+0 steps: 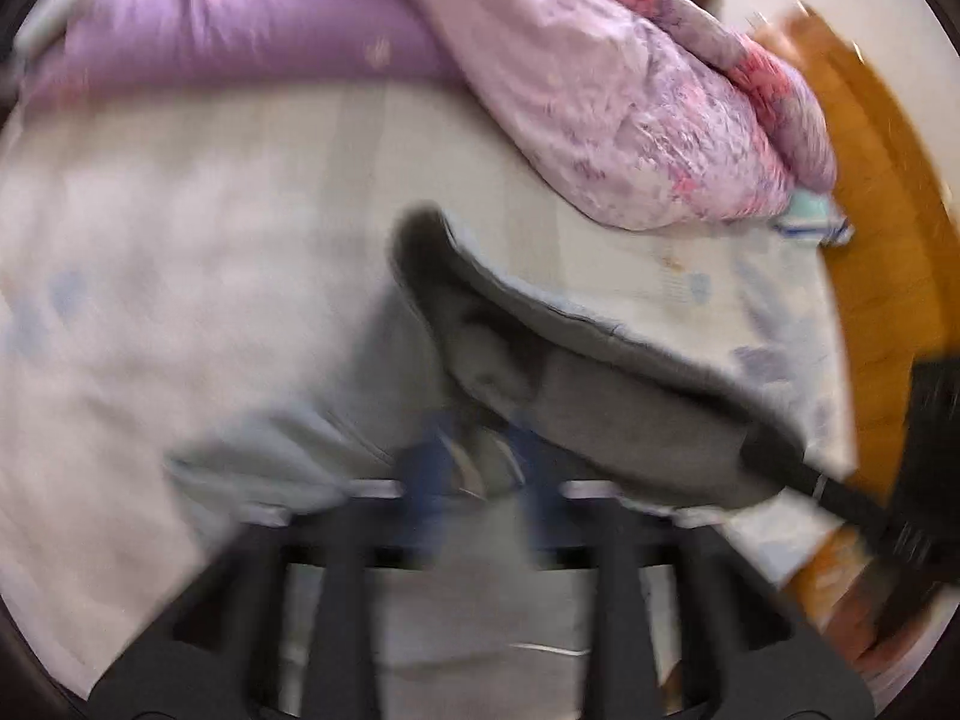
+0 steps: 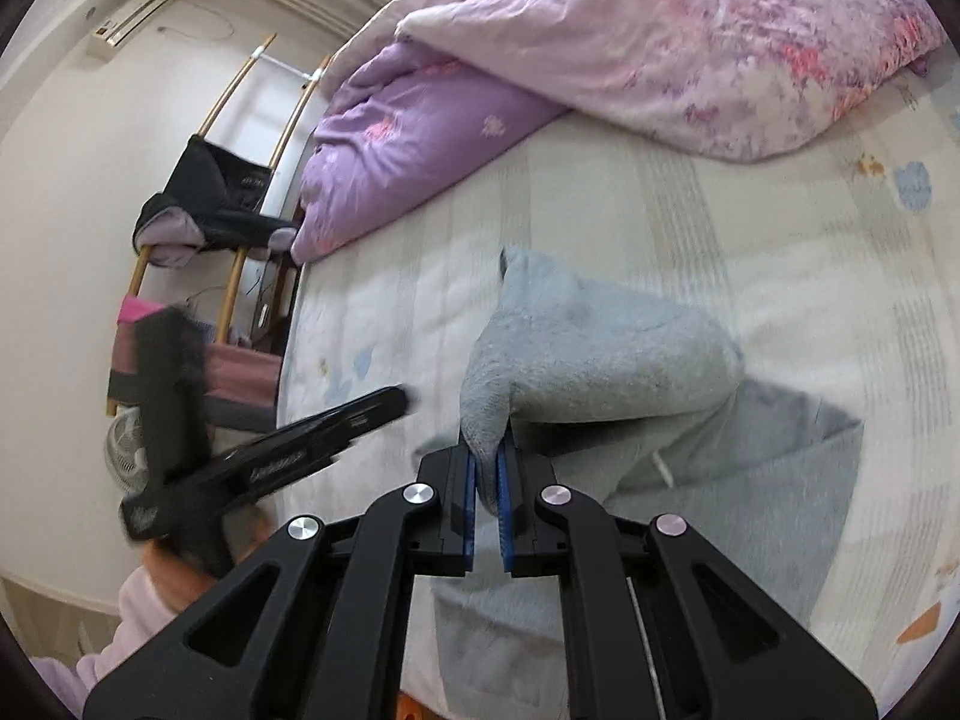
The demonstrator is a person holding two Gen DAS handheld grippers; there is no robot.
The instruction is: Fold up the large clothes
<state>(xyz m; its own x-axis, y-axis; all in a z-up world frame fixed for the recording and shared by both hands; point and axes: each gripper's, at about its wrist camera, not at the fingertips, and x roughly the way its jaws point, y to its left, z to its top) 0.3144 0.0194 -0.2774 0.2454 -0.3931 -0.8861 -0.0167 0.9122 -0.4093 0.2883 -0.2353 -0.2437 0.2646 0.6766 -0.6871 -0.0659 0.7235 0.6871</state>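
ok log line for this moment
stage: folding | right gripper: shut on garment, lifted fold | left gripper: blurred | surface: bed

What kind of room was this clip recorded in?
Most likely a home bedroom: the grey garment lies on a bed's patterned sheet, a purple-pink duvet is heaped behind it, and an air conditioner hangs on the wall.

no legible text anywhere, faint pale lettering on left claw (image 2: pixel 288 450) too blurred to read
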